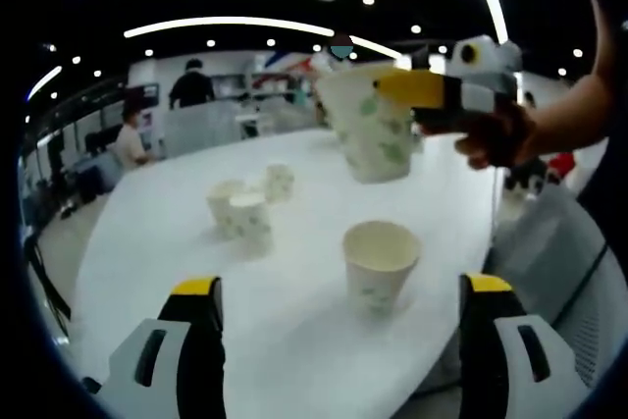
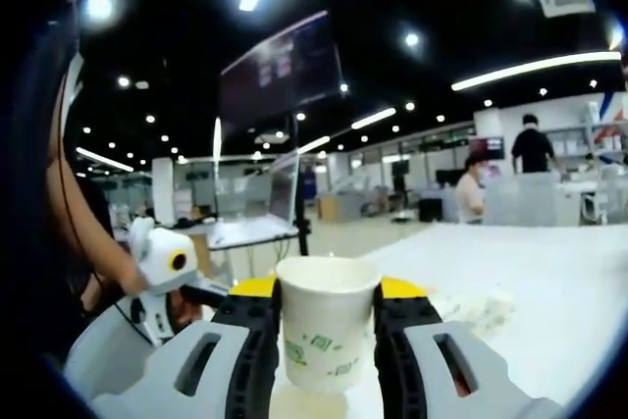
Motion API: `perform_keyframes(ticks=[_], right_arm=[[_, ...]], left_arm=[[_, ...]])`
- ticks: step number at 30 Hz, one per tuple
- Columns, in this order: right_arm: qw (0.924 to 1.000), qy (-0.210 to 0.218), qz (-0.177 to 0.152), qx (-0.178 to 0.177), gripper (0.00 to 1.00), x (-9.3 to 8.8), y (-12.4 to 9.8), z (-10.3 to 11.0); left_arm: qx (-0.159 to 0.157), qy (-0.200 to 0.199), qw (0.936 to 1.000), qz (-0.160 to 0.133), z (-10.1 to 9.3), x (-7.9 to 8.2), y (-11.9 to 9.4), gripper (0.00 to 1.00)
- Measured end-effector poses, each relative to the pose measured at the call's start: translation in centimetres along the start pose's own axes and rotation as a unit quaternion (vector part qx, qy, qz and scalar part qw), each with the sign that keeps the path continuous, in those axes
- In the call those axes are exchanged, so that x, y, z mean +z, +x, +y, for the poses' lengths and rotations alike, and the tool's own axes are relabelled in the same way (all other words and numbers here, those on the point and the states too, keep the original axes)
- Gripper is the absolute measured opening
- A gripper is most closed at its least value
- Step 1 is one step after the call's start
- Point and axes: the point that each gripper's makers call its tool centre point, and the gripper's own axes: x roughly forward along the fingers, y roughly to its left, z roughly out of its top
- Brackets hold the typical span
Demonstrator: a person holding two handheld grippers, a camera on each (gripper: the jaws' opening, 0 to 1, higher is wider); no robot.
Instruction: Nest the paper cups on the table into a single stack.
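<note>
The task is judged to be at an early stage: no completed stack is seen. One paper cup (image 2: 324,321) is clamped between the jaws of the right gripper (image 2: 326,316) and held in the air above the white table (image 1: 294,340). In the left gripper view, the same lifted cup is seen above and beyond a single upright cup (image 1: 380,267) near the table edge. Three further cups (image 1: 247,211) are grouped farther back, close together. The left gripper (image 1: 343,311) is held with jaws apart and nothing between them. All cups are white with green printed marks.
</note>
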Motion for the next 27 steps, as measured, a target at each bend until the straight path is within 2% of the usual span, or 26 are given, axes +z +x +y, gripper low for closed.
perform_keyframes(ticks=[14, 20, 27], right_arm=[[1.0, 0.003, -0.003, -0.004, 0.34, -1.1, 0.0, -0.2], [0.9999, 0.01, 0.01, -0.003, 0.34, -3.2, 0.2, -0.5], [0.9996, 0.015, 0.022, -0.005, 0.34, -4.6, 0.3, -0.3]], left_arm=[[0.0, -0.002, 1.0, 0.0, 0.1, 0.0, 0.1, 1.0], [0.0, -0.002, 1.0, 0.0, 0.1, 0.0, 0.1, 1.0], [0.002, -0.007, 1.0, -0.003, 0.2, 0.1, 0.1, 1.0]])
